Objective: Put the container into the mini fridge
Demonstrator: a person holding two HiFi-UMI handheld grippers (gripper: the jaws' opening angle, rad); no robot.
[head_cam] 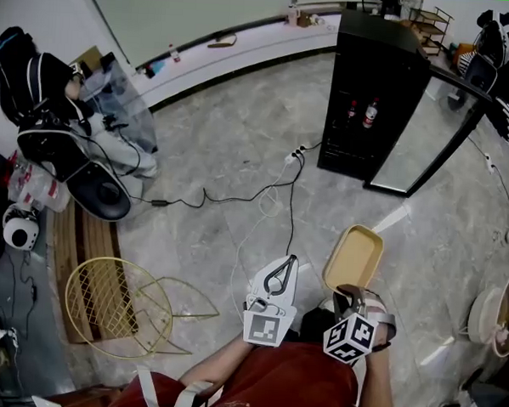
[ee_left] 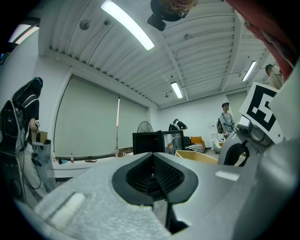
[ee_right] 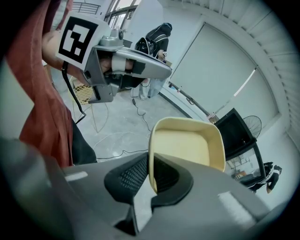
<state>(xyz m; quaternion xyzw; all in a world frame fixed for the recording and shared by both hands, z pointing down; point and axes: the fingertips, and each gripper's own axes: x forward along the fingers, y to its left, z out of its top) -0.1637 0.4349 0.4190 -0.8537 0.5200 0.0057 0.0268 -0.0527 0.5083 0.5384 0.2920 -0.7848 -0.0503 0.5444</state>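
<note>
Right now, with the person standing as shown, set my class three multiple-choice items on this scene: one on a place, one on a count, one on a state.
1. Where is the pale yellow plastic container?
A) on the floor
B) in the jaws of the right gripper
C) in the gold wire basket

2. How many bottles show inside the black mini fridge?
A) none
B) two
C) five

3. How does the fridge's glass door stand?
A) swung open
B) shut
C) taken off

Answers:
1 B: the right gripper view shows its pads clamped on the container's rim.
2 B: the head view shows two bottles side by side on the shelf.
3 A: the door angles away from the cabinet, leaving the inside in view.
</note>
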